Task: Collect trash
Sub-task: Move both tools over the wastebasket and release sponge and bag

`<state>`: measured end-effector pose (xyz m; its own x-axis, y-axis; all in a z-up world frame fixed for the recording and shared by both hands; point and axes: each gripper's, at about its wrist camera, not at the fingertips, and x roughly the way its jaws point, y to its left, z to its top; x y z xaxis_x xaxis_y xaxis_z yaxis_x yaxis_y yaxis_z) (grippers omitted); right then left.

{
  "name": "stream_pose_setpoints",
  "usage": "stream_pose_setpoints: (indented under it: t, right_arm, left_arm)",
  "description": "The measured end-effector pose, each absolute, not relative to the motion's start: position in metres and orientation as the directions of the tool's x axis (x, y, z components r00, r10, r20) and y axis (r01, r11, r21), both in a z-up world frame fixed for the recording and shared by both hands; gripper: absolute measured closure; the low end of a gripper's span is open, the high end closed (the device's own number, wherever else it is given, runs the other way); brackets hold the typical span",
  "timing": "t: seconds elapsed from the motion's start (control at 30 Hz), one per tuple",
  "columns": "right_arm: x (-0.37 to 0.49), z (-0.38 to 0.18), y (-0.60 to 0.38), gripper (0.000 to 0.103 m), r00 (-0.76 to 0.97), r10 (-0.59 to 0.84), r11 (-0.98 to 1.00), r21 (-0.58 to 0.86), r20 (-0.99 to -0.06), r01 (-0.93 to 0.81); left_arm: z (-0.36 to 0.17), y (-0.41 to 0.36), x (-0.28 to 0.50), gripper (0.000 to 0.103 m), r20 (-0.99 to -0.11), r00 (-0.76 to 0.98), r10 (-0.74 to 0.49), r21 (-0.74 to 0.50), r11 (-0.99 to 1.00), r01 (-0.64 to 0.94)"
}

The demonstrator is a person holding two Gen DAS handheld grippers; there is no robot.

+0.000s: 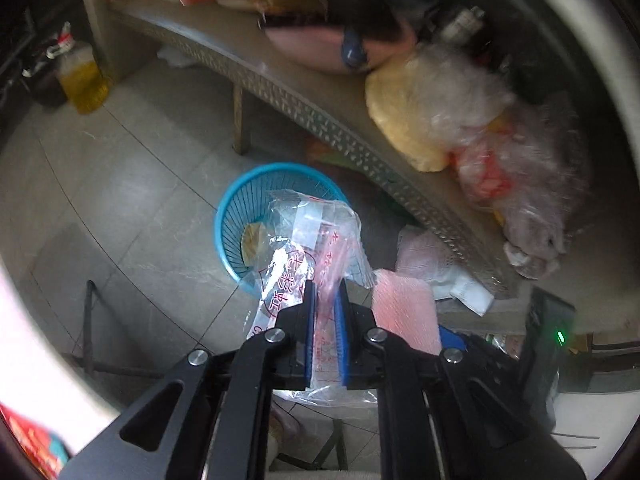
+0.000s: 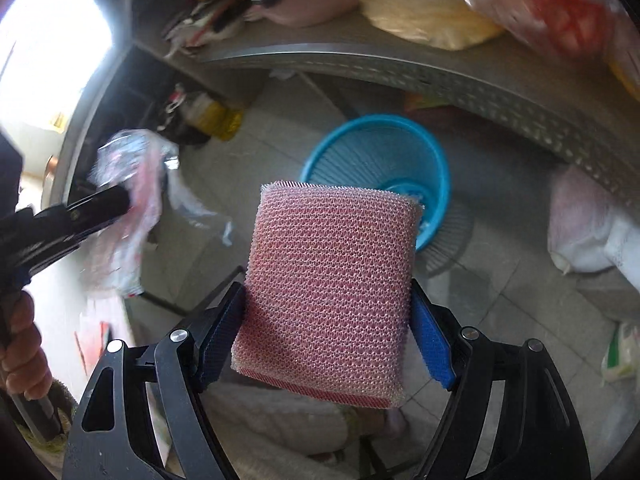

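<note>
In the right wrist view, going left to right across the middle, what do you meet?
Person's hand → left hand-held gripper holding a plastic wrapper → pink scouring pad in the right hand-held gripper → blue basket → pale bag under the table.

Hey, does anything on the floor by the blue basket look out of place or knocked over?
Yes. White and pale pink plastic bags lie slumped on the tiled floor under the metal shelf edge, beside the blue plastic basket rather than in it. The basket itself stands upright, nearly empty.
</note>
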<state>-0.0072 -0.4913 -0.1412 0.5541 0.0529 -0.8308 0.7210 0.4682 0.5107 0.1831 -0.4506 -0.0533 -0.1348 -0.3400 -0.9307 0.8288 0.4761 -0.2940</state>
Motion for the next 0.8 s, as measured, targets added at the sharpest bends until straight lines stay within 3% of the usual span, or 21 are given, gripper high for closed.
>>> stream_pose_setpoints:
  t: [0.1,0.17,0.2,0.3,0.57,0.7,0.8]
  right_arm:
    - [-0.001,-0.157,-0.505,0.029,0.543,0.043,0.444,0.503,-0.839,0.741]
    - [0.010,-0.169,-0.515,0.028,0.534,0.036,0.442,0.493,-0.845,0.749]
    - [0.014,-0.174,-0.519,0.028,0.528,0.031,0.448,0.484,-0.849,0.752]
    - [0.037,-0.190,-0.534,0.028,0.501,0.020,0.464,0.452,-0.865,0.762]
    - [0.109,-0.231,-0.564,0.022,0.409,-0.033,0.552,0.325,-0.912,0.768]
    - [0.119,-0.235,-0.568,0.019,0.336,-0.136,0.569,0.204,-0.932,0.797]
    - [0.108,-0.229,-0.566,0.019,0.345,-0.166,0.576,0.193,-0.924,0.794]
  left_arm:
    - [-0.085,-0.480,0.188,0.090,-0.939,-0.146,-0.312,-0.292,0.499,0.816]
    - [-0.100,-0.491,0.195,0.077,-0.941,-0.155,-0.300,-0.297,0.516,0.804]
    - [-0.107,-0.494,0.201,0.065,-0.940,-0.164,-0.298,-0.306,0.531,0.790]
    - [-0.108,-0.494,0.214,0.053,-0.926,-0.174,-0.336,-0.347,0.568,0.746]
    - [-0.048,-0.457,0.228,0.046,-0.905,-0.066,-0.421,-0.312,0.550,0.775]
    - [-0.004,-0.420,0.226,0.040,-0.891,0.018,-0.455,-0.260,0.542,0.799]
    - [0.027,-0.383,0.222,0.036,-0.871,0.084,-0.484,-0.223,0.542,0.810]
